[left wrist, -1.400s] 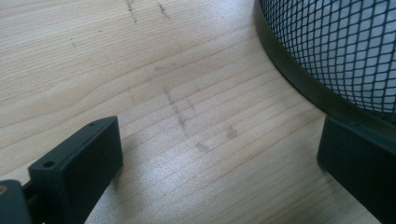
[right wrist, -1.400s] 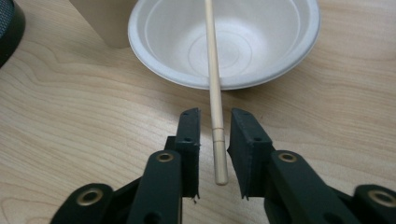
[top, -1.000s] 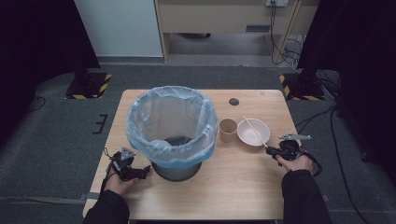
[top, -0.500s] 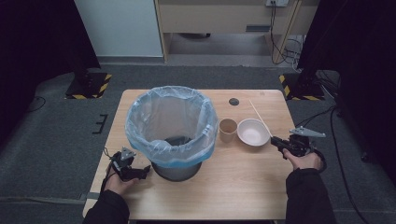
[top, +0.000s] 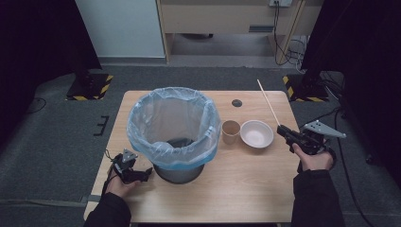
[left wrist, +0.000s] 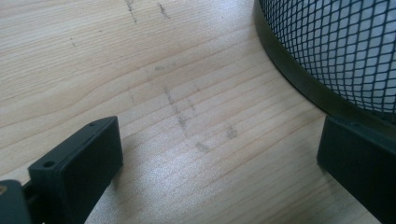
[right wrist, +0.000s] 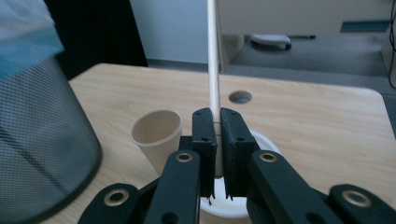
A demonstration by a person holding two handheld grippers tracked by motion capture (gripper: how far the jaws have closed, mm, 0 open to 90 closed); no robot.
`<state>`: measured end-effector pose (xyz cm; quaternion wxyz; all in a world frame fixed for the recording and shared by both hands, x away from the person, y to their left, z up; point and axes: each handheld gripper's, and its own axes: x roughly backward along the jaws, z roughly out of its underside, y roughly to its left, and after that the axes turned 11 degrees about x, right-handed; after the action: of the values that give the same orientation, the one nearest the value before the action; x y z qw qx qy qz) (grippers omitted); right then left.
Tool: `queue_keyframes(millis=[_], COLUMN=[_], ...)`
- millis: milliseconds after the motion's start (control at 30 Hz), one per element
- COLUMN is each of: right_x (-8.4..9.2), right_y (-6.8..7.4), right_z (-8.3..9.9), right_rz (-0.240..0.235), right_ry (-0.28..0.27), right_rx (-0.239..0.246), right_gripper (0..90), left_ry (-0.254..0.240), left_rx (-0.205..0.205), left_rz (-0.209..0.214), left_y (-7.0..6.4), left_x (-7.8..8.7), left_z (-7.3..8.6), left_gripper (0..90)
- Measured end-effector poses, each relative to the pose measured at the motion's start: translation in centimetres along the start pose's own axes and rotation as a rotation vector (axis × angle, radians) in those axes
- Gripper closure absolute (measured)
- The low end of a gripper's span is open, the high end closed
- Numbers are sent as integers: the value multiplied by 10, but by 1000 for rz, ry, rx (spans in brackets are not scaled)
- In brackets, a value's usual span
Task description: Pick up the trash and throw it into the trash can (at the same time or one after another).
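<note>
Your right gripper (top: 283,130), clamped on the stick (top: 268,102), has lifted it off the bowl (top: 257,134); bin (top: 173,126) next, likely. Left gripper (top: 147,172) rests, jaws apart.

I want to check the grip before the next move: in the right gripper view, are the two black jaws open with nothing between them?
No, the right gripper has its jaws pressed together on a thin wooden stick that rises straight up between them.

Grey carpet floor (top: 56,137), pale wall panel (top: 123,28), wooden cabinet (top: 227,16) behind.
</note>
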<state>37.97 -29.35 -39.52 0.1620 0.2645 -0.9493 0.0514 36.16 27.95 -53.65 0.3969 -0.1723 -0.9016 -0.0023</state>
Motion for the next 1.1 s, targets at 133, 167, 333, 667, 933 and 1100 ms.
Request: queue_keyframes(millis=[133,167,333,667,933,1100], right_x=[7,7,16,24,24,22], right_y=[5,5,12,31,48,54], right_z=[-12,-12,-27,-56,-79,-87], right_rz=[-17,-17,-39,-116,-153,-165], right_ry=[-50,-50,-120,-235,-301,-321], right_rx=[10,10,18,29,55,60], right_gripper=[856,856,856,856,856,856], left_ry=[0,0,0,0,0,0], left_rx=[0,0,0,0,0,0], left_rz=[0,0,0,0,0,0], left_y=[0,0,0,0,0,0], left_x=[0,0,0,0,0,0], left_z=[0,0,0,0,0,0], left_gripper=[0,0,0,0,0,0])
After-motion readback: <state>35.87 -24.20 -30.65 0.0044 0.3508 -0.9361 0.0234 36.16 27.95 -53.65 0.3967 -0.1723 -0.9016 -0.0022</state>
